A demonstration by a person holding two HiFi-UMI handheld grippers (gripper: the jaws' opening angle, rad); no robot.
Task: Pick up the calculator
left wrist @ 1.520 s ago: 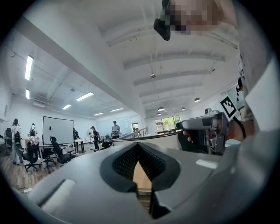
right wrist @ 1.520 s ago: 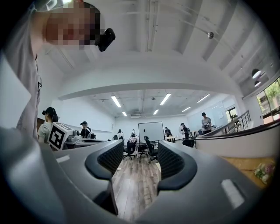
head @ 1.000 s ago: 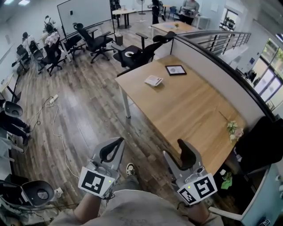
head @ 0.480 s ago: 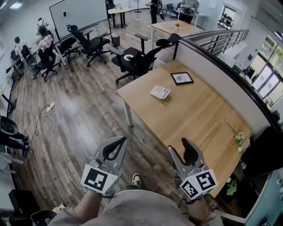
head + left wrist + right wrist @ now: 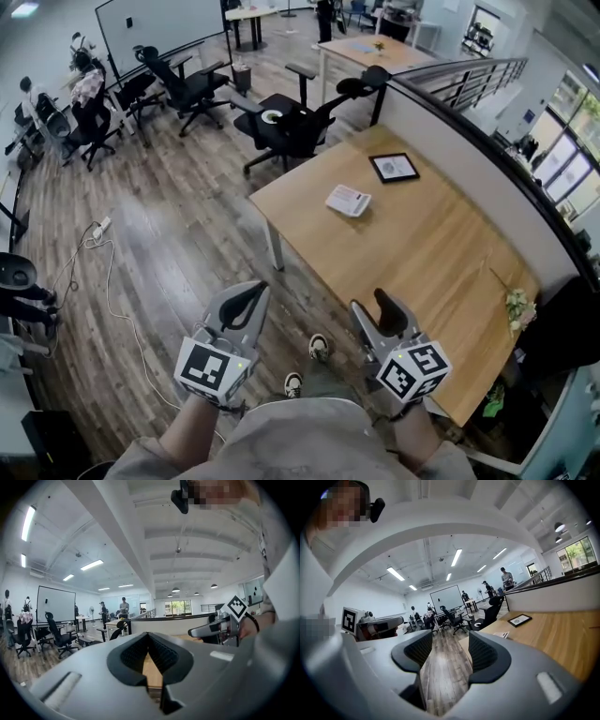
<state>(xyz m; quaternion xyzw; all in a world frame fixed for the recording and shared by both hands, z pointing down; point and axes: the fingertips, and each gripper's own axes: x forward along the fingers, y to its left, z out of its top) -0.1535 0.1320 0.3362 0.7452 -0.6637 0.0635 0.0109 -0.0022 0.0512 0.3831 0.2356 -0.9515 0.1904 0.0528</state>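
The calculator (image 5: 348, 200), a flat white slab, lies on the wooden table (image 5: 422, 253) near its far left side; in the right gripper view the calculator (image 5: 501, 634) is small and distant. Both grippers hang low in front of the person, well short of it. My left gripper (image 5: 248, 292) is over the floor with its pads meeting at the tips (image 5: 149, 637), nothing in it. My right gripper (image 5: 380, 302) is at the table's near edge, its pads (image 5: 449, 651) apart and empty.
A black-framed tablet (image 5: 394, 167) lies beyond the calculator, and a flower sprig (image 5: 516, 305) at the table's right. A partition wall (image 5: 478, 159) backs the table. Office chairs (image 5: 291, 122) stand past its far end. A cable (image 5: 103, 253) trails on the wooden floor.
The view has shifted as the person steps nearer; the table and calculator sit lower and more to the right in the head view. Both grippers kept their low pose.
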